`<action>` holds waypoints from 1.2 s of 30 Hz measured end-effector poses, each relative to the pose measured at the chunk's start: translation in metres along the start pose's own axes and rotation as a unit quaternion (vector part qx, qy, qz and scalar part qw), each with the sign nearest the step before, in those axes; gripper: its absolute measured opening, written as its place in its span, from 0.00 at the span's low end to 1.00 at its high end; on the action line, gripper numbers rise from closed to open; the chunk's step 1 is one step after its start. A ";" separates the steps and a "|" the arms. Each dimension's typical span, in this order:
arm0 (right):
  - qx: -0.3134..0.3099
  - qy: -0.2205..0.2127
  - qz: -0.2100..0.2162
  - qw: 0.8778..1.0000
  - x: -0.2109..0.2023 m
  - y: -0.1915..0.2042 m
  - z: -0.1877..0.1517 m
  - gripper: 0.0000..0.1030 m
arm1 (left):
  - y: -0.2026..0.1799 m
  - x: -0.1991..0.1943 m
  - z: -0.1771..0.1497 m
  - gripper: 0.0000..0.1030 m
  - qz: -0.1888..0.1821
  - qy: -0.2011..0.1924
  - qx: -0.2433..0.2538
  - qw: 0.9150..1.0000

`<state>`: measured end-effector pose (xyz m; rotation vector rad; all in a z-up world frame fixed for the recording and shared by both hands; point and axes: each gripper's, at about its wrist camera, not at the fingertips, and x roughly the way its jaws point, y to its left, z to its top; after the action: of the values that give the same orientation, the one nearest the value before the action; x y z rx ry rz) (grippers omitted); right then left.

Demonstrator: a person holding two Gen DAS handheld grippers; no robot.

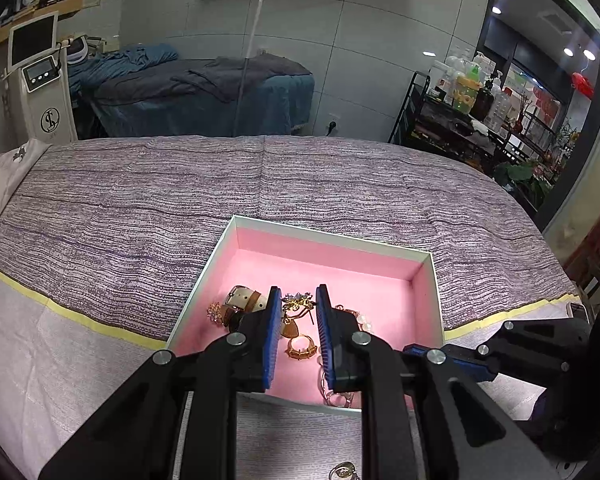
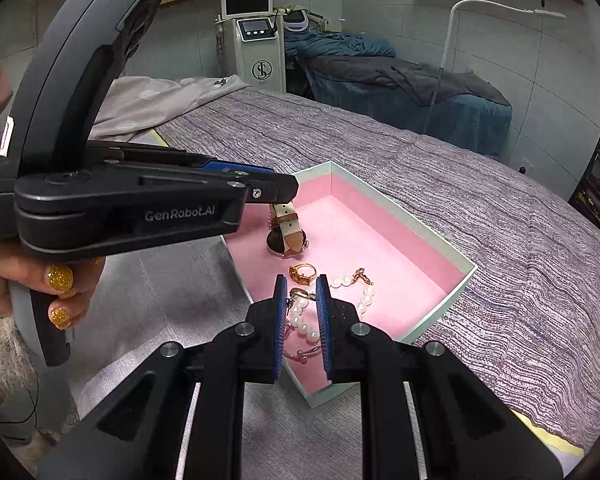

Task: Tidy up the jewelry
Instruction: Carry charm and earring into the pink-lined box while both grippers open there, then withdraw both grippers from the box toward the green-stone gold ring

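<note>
A bed covered in a purple striped spread carries an open box with a pink lining, set near the bed's front edge. Most of the jewelry already lies inside the box: a watch with a tan strap towards its left wall, a pearl bracelet mid-floor, a gold ring between them, and a flower earring beside the watch. One small gold piece lies outside on the bed, just in front of the box, so the sorting looks nearly finished. The left hand-held gripper and the right hand-held gripper both hover above the box, each nearly clenched and grasping nothing.
</note>
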<state>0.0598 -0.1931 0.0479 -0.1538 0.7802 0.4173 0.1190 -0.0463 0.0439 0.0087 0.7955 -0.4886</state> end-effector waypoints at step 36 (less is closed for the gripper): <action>0.026 -0.033 -0.056 0.998 -0.009 -0.003 -0.015 0.95 | 0.004 -0.024 -0.011 0.94 0.065 -0.054 0.009 0.996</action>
<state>0.0456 -0.2033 0.0436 -0.1340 0.7121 0.2936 0.0990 -0.0305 0.0520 0.0507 0.6800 -0.3707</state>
